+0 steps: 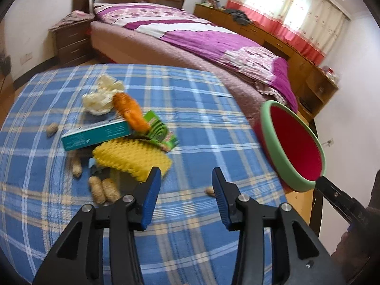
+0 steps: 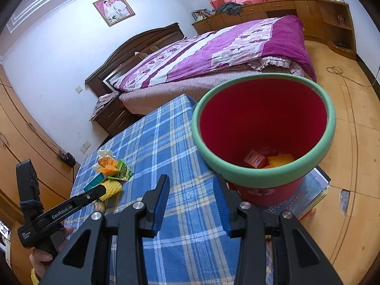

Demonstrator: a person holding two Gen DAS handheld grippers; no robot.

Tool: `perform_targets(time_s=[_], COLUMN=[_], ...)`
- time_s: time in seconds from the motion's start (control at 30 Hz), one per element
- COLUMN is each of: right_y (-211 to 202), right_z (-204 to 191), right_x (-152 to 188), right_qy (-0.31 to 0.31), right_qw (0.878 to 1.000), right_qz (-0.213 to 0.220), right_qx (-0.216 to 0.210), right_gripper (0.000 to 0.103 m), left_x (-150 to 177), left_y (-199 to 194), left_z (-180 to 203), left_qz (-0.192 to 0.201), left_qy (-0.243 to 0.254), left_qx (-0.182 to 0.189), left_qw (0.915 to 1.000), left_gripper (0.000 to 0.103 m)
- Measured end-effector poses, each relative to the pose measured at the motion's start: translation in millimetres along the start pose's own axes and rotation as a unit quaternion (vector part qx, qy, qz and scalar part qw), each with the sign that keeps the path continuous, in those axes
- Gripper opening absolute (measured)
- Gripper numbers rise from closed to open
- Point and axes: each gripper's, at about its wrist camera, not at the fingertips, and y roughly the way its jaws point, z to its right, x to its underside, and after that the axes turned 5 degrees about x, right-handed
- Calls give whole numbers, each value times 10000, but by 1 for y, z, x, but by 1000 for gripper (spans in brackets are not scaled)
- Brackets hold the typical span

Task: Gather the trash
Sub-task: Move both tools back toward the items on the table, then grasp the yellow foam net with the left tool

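Yellow foam (image 1: 131, 159) lay just ahead of the left gripper (image 1: 186, 178), its jaws spread and empty; the right gripper (image 2: 193, 190), also spread, faced the bin (image 2: 263, 175).

Trash pile (image 1: 118, 133) on blue plaid cloth, red green-rimmed bin (image 2: 263, 128) beside

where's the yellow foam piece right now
In the left wrist view the yellow foam piece lies on the checked cloth, just ahead of the left gripper, below the teal box.

"GenRobot.AI" in white on the left claw (image 2: 98, 191) arm
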Motion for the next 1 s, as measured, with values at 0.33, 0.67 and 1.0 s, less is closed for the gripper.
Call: perform_targets(time_s=[0.33, 0.67, 1.0], right_y=[10, 21, 27], right_z=[-7, -6, -10], right_x=[6, 8, 13], right_qy=[-68, -85, -158], right_qw=[9999, 9995, 9991], right_qz=[-145, -294, -400], right_qx=[-10, -1, -38], right_gripper=[41, 41, 41], left_x=[-2, -3, -2], left_y=[16, 29, 42], left_z=[-34, -44, -50], left_qz=[-53, -110, -143], left_qy=[-734, -934, -989], left_qx=[-90, -188, -318], left_qw=[9972, 9954, 9945], left_gripper=[44, 44, 36])
